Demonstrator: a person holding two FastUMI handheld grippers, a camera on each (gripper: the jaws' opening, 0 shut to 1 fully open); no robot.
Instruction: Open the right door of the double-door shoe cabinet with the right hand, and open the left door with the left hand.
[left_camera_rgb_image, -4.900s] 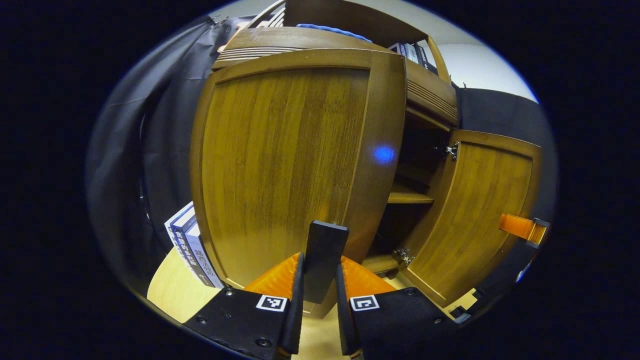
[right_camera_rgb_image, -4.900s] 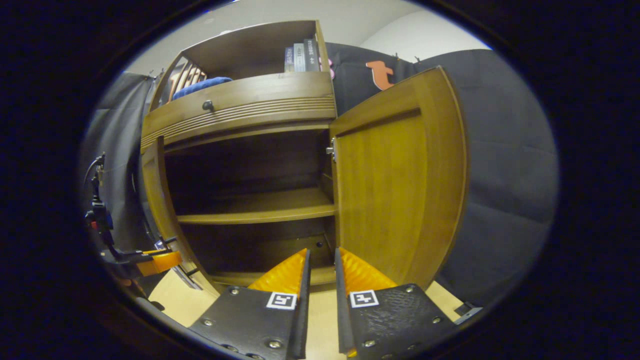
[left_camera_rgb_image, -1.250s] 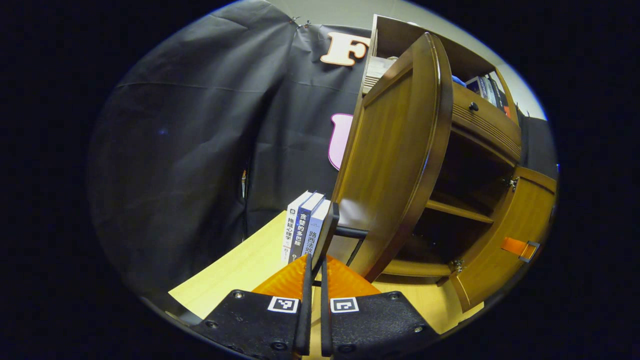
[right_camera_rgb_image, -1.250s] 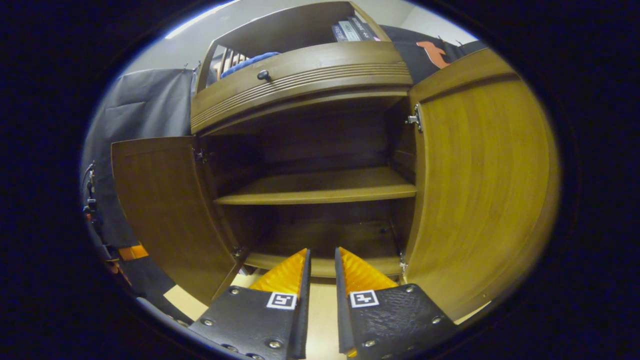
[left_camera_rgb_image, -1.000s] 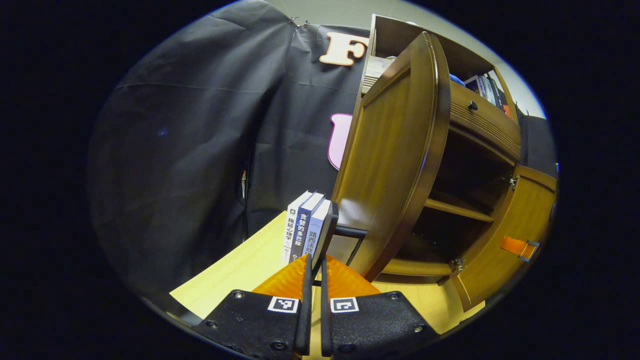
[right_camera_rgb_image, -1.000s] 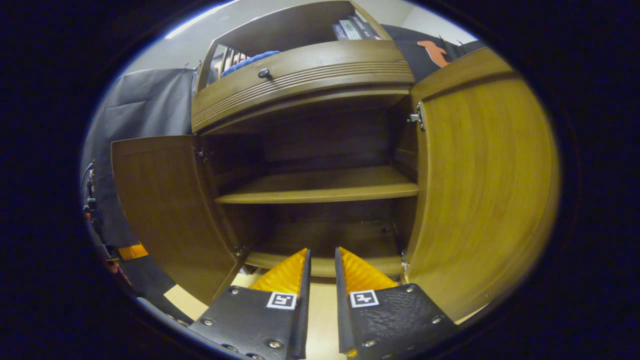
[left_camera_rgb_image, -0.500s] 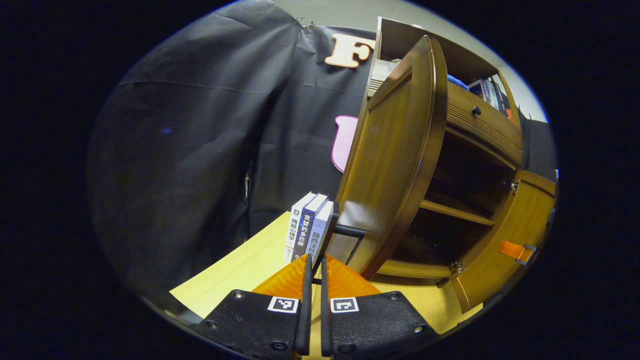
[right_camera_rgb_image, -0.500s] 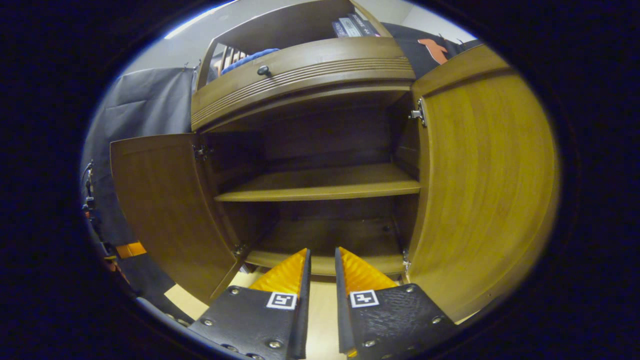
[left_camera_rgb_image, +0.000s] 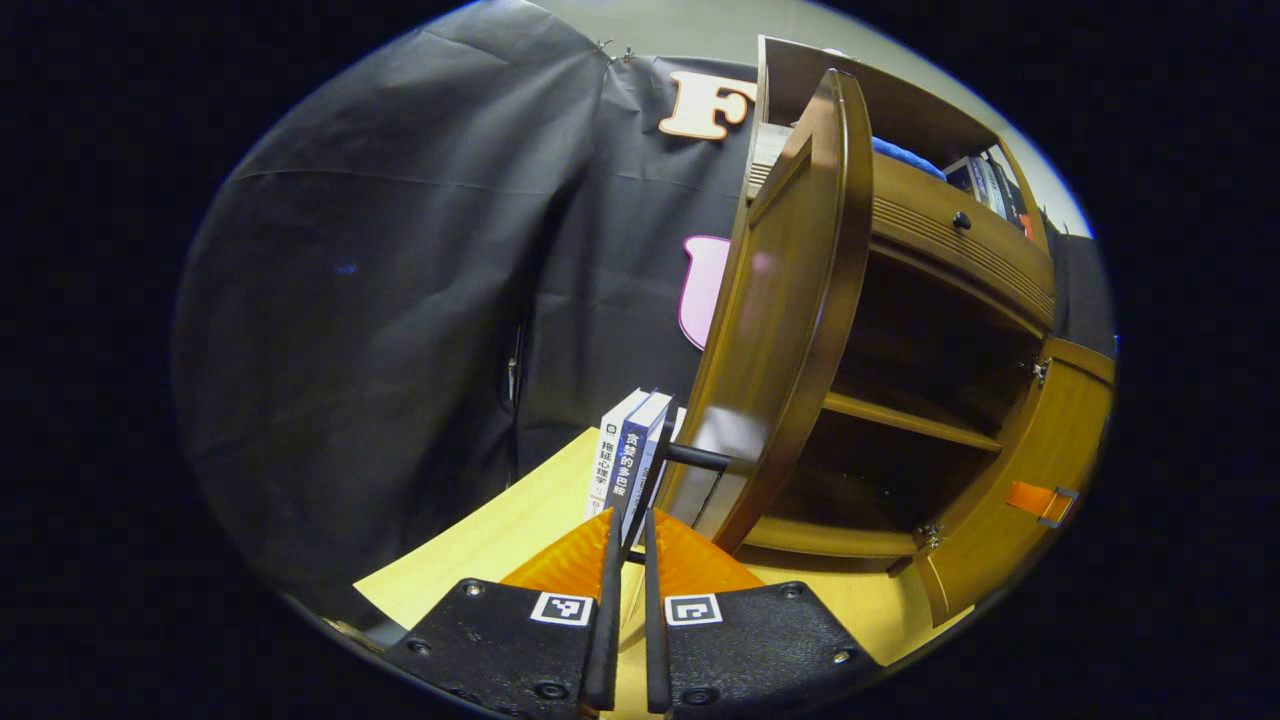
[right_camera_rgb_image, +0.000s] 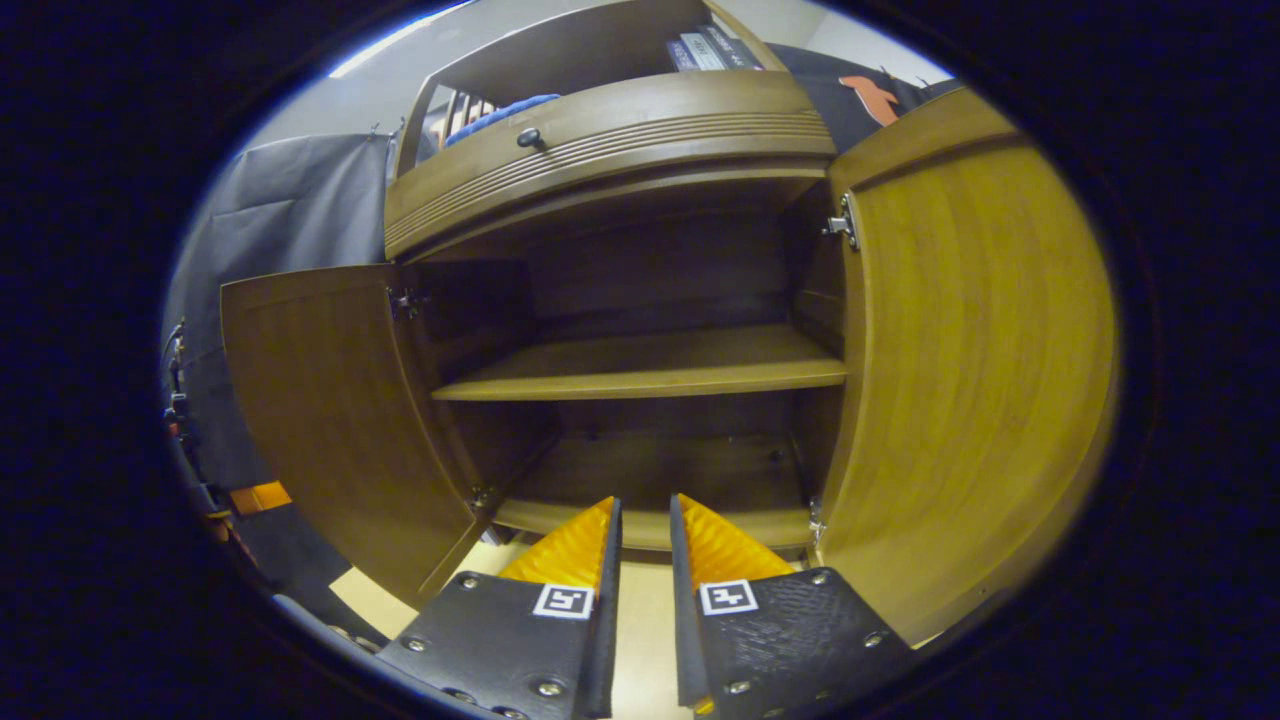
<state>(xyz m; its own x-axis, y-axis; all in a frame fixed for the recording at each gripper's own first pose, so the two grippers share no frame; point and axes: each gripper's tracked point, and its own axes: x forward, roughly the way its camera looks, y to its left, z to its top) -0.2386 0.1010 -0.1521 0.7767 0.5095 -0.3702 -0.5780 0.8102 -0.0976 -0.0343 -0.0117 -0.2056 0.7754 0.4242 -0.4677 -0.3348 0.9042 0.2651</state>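
Black cloth (left_camera_rgb_image: 400, 300) hangs at the far left of the left gripper view, behind a pale wooden tabletop (left_camera_rgb_image: 480, 545). On that top, a few books (left_camera_rgb_image: 628, 465) stand upright just left of the cabinet (left_camera_rgb_image: 940, 300). Nearer, the left gripper (left_camera_rgb_image: 627, 520) has its fingers nearly together, pinched on the thin dark handle (left_camera_rgb_image: 660, 450) that juts from the left door (left_camera_rgb_image: 790, 330). That door stands swung wide, its edge toward the camera. Right of it the dark interior and a shelf (left_camera_rgb_image: 910, 420) show, then the right door (left_camera_rgb_image: 1020, 490), also swung out, at the far right.

In the right gripper view the left door (right_camera_rgb_image: 330, 420) is open at left, the shelf (right_camera_rgb_image: 650, 375) lies across the middle under a drawer (right_camera_rgb_image: 600, 150), and the right door (right_camera_rgb_image: 970, 350) stands open at right. The right gripper (right_camera_rgb_image: 645, 530) sits low before the opening, its fingers a narrow gap apart, holding and touching nothing.
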